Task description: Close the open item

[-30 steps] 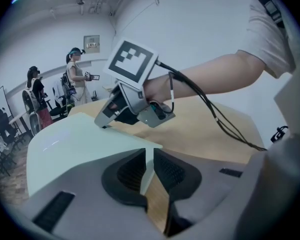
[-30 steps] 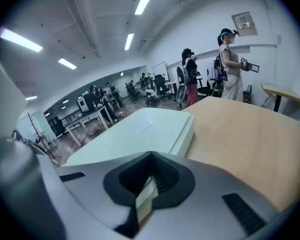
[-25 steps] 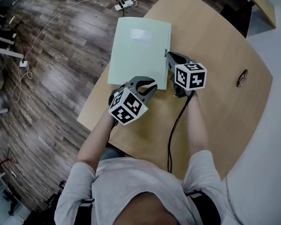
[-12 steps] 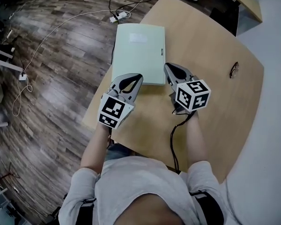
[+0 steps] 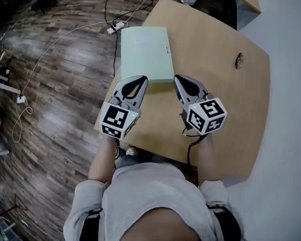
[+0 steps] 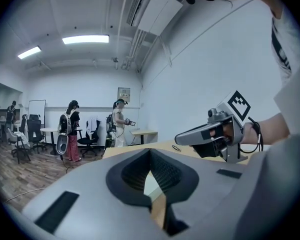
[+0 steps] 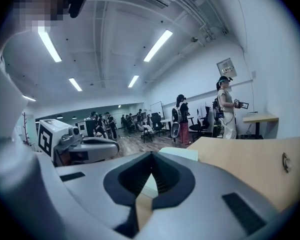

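I have pulled both grippers back toward me and up off the table (image 5: 226,99). The left gripper (image 5: 142,79) and right gripper (image 5: 179,79) hang with jaws clenched on nothing, just short of the pale green folder (image 5: 145,54). The folder lies flat, cover down, along the table's far left edge. I judge the closing done.

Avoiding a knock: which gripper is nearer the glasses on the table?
Right. The right gripper is left of the glasses, by the folder's near corner; the left gripper is farther left.
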